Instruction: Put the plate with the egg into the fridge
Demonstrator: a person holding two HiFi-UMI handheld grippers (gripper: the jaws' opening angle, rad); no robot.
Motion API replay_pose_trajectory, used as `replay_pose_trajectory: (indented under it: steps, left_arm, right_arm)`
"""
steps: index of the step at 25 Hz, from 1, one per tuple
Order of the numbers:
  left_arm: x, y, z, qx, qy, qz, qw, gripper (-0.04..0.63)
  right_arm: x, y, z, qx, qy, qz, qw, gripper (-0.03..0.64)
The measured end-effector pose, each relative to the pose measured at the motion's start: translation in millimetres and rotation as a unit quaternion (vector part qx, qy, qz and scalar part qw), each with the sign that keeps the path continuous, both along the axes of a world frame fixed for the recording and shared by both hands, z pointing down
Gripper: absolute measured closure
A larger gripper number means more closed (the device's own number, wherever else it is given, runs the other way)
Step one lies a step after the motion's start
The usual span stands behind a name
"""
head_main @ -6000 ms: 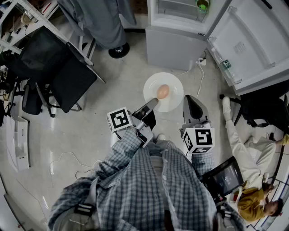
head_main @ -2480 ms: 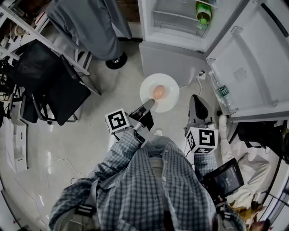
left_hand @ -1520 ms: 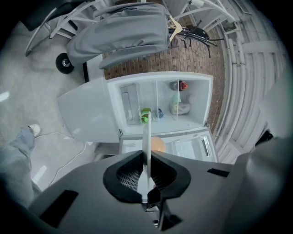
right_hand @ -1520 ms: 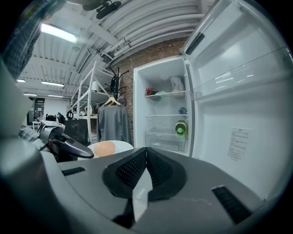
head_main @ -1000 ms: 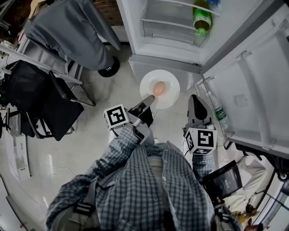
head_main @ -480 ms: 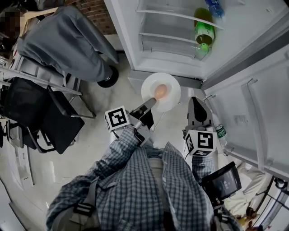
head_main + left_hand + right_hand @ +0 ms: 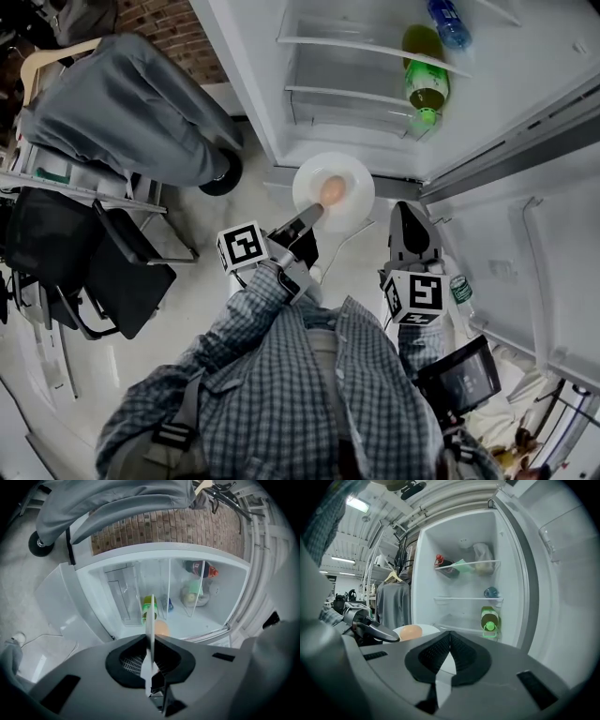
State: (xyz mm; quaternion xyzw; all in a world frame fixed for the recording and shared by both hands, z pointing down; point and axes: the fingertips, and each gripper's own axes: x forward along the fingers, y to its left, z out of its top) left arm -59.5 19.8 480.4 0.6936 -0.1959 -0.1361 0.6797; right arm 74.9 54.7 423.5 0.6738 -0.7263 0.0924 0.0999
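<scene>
A white plate (image 7: pixel 349 208) carrying a brown egg (image 7: pixel 330 189) is held level in front of the open fridge (image 7: pixel 347 112), at the lower lip of its opening. My left gripper (image 7: pixel 313 215) is shut on the plate's near rim. In the left gripper view the plate (image 7: pixel 150 620) stands edge-on between the jaws, with the egg (image 7: pixel 162 628) just beyond. My right gripper (image 7: pixel 404 207) hovers right of the plate, jaws shut on nothing. In the right gripper view the egg (image 7: pixel 411 631) and the left gripper (image 7: pixel 377 632) show at lower left.
A green bottle (image 7: pixel 427 84) and a blue bottle (image 7: pixel 448 22) lie on the fridge shelves. The open fridge door (image 7: pixel 544 244) stands at the right, a bottle (image 7: pixel 459 289) in its rack. A grey garment (image 7: pixel 131 108) and black chairs (image 7: pixel 103 267) crowd the left.
The person has walked up to the fridge, which now fills the top of the head view. The plate with the egg has reached the fridge's opening, still gripped by the left gripper.
</scene>
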Motion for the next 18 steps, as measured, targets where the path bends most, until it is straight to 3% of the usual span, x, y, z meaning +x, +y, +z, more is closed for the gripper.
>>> replay_pose_trajectory:
  steps: [18]
  left_arm:
    - [7, -29, -5, -0.001, 0.018, 0.001, 0.9998, 0.566]
  right_arm:
    - [-6, -25, -6, 0.000, 0.001, 0.000, 1.000, 0.611]
